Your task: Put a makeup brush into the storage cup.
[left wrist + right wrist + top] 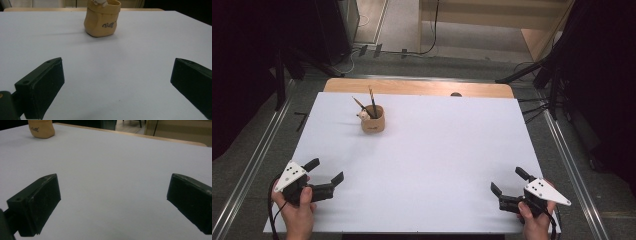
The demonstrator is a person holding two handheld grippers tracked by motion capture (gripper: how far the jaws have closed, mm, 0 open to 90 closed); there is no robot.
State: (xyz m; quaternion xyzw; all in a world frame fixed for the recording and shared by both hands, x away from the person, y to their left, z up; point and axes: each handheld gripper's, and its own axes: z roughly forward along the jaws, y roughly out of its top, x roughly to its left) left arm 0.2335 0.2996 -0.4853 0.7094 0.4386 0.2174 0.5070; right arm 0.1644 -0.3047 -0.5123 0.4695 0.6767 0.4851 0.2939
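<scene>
Left tongs are sitting near the front left corner of the white surface, jaws spread wide and holding nothing, pointing toward the tan pot. That pot is standing upright well away toward the back left, with pencils poking out and what's probably a small figure on its rim, hard to tell. I'd be going in low and straight, squeezing the pot's sides rather than its contents. Right tongs are resting at the front right, also gaping wide and empty.
</scene>
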